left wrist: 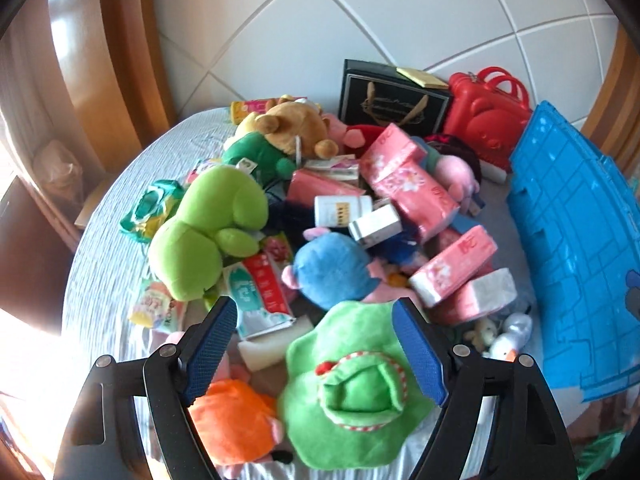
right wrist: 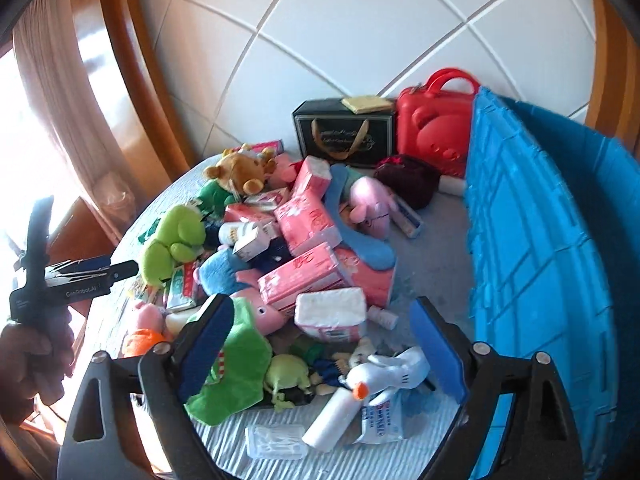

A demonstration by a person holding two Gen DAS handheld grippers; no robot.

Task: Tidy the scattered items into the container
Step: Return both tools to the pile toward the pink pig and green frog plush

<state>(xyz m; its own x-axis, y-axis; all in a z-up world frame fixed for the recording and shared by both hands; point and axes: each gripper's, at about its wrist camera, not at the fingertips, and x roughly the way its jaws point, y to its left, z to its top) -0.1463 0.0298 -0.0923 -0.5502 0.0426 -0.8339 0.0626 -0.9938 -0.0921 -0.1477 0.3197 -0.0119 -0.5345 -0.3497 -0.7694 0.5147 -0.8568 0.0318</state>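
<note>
Left gripper [left wrist: 316,344]: jaws spread wide, nothing clamped, held above a flat green plush toy [left wrist: 352,392]. Right gripper [right wrist: 324,340]: jaws spread wide, empty, held over a white plush duck with orange beak [right wrist: 384,372], beak toward the camera. Large blue ribbed plastic container [right wrist: 532,248]: stood at the right of the pile, long axis running away from the camera.

Home bedroom: bed heaped with household clutter.

Bed [left wrist: 120,208] with pale ribbed cover; white padded headboard [left wrist: 360,20] behind it, wood frame [left wrist: 116,52] and curtain [right wrist: 44,80] to its left. On the bed: plush toys [left wrist: 208,228], pink tissue packs [left wrist: 408,176], black gift bag [left wrist: 392,100], red case [left wrist: 484,116]. Blue crate [right wrist: 540,240] at the bed's right side.
</note>
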